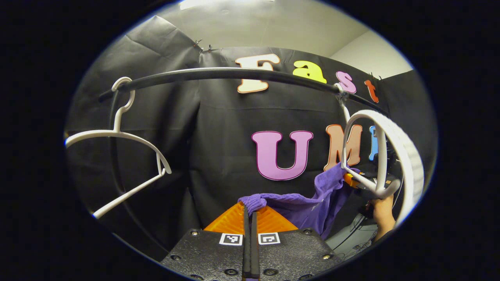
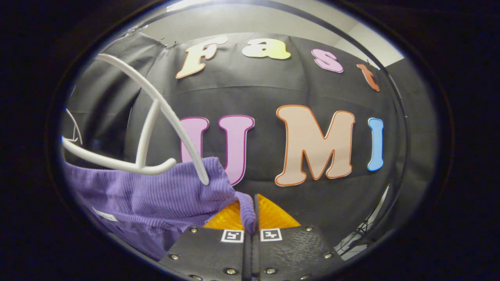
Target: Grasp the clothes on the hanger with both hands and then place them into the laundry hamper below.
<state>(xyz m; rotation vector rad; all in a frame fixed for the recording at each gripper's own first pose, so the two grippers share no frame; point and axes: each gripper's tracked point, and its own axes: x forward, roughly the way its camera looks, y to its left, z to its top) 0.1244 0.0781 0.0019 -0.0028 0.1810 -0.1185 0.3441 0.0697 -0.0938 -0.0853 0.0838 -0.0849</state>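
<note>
A purple ribbed garment [image 1: 308, 205] is stretched between my two grippers. My left gripper [image 1: 250, 208] is shut on one corner of it at the bottom of the left gripper view. In the right gripper view the purple garment [image 2: 156, 195] spreads to the left, and my right gripper [image 2: 252, 210] is shut on its other corner. A white hanger [image 2: 156, 113] crosses just above the cloth and its tip touches the fabric. The same white hanger [image 1: 394, 152] hangs from the black rail [image 1: 218, 73] at the right, with a hand [image 1: 383, 214] beneath it.
An empty white hanger [image 1: 125, 136] hangs at the left end of the rail. The black cloth wall stands close behind. Cables and a pale floor patch [image 1: 351, 238] lie low on the right.
</note>
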